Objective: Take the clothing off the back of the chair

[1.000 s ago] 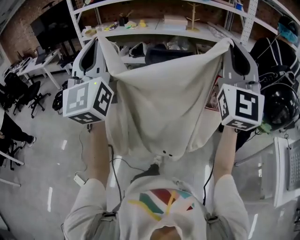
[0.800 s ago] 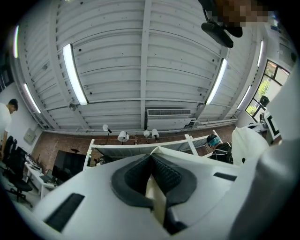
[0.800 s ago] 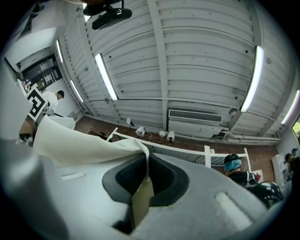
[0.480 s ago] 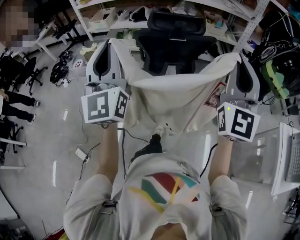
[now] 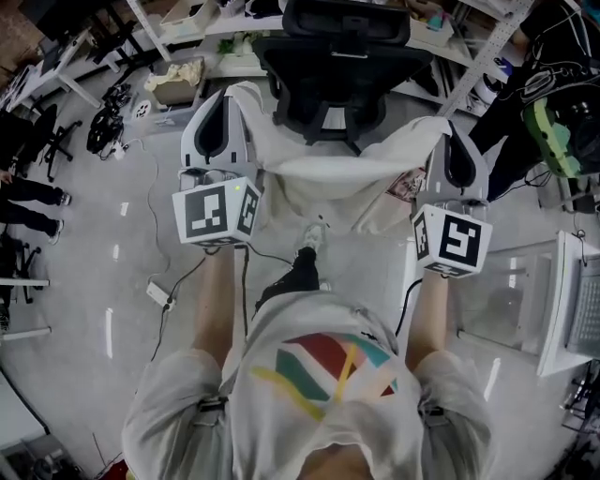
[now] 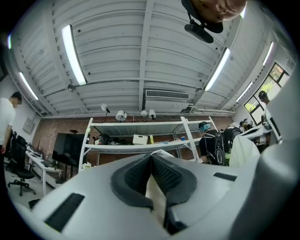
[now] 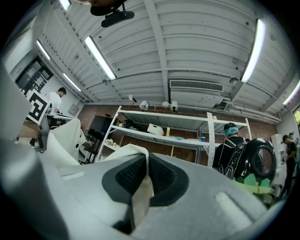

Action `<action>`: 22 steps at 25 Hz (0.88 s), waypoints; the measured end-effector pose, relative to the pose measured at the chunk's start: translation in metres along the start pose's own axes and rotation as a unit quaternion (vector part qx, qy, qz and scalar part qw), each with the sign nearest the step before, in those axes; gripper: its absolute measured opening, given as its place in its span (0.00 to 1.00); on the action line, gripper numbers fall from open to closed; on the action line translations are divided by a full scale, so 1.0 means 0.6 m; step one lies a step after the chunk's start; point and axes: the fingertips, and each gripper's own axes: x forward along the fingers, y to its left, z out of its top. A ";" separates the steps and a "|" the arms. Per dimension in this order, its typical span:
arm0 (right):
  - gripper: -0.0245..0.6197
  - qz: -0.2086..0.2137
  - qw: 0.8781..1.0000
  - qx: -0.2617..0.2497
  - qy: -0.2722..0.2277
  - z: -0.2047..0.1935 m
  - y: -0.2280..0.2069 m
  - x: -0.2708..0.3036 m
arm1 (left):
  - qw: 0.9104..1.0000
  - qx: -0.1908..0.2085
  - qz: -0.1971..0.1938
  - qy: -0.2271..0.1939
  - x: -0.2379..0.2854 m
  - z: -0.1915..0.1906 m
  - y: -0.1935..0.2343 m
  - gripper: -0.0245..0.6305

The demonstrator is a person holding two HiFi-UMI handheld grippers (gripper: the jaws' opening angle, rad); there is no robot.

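Note:
A cream garment (image 5: 328, 178) hangs stretched between my two grippers, just in front of the black office chair (image 5: 342, 56). It sags in the middle and is off the chair's backrest. My left gripper (image 5: 234, 92) is shut on the garment's left corner, my right gripper (image 5: 448, 124) on its right corner. In the left gripper view a fold of cream cloth (image 6: 155, 194) is pinched between the shut pads of the left gripper (image 6: 152, 158). The right gripper view shows the same: cloth (image 7: 140, 197) is clamped in the right gripper (image 7: 145, 159).
A shelving rack (image 5: 234, 23) with clutter stands behind the chair. Cables and a power strip (image 5: 157, 295) lie on the floor at left. A white table edge (image 5: 567, 309) is at right. Dark chairs (image 5: 42, 141) stand far left. A person in black (image 7: 229, 150) stands by the shelves.
Both grippers have come down with the garment still pinched. The cloth, held high and spread before, now hangs lower in front of the chair, whose backrest shows above it.

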 end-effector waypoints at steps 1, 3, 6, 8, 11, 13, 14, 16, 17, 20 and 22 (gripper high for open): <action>0.06 0.002 1.000 0.001 0.006 -0.012 0.003 0.000 | 1.000 0.001 0.002 0.005 0.000 -0.011 -0.001 0.06; 0.06 0.005 1.000 0.004 0.018 -0.032 0.009 0.000 | 1.000 0.006 0.007 0.015 -0.002 -0.028 -0.005 0.06; 0.06 0.008 0.999 0.005 0.032 -0.056 0.017 -0.001 | 0.999 0.015 0.014 0.027 -0.014 -0.045 -0.009 0.06; 0.06 0.010 0.999 0.005 0.042 -0.068 0.024 -0.004 | 0.999 0.018 0.019 0.032 -0.026 -0.052 -0.013 0.06; 0.06 0.019 0.998 0.007 0.056 -0.086 0.035 -0.006 | 0.999 0.024 0.021 0.043 -0.041 -0.060 -0.021 0.06; 0.06 0.026 0.998 0.009 0.063 -0.097 0.041 -0.007 | 0.998 0.024 0.024 0.052 -0.048 -0.068 -0.026 0.06; 0.06 0.029 0.997 0.010 0.065 -0.102 0.045 -0.008 | 0.998 0.020 0.027 0.057 -0.053 -0.073 -0.027 0.06; 0.06 0.033 0.997 0.012 0.070 -0.109 0.055 -0.011 | 0.997 0.012 0.034 0.066 -0.064 -0.083 -0.022 0.06; 0.06 0.035 0.997 0.013 0.072 -0.113 0.060 -0.012 | 0.997 0.010 0.037 0.069 -0.068 -0.089 -0.018 0.06; 0.06 0.042 0.996 0.018 0.079 -0.124 0.070 -0.014 | 0.996 0.003 0.044 0.076 -0.076 -0.104 -0.011 0.06; 0.06 0.044 0.995 0.022 0.083 -0.131 0.074 -0.017 | 0.996 0.003 0.043 0.078 -0.078 -0.108 -0.015 0.06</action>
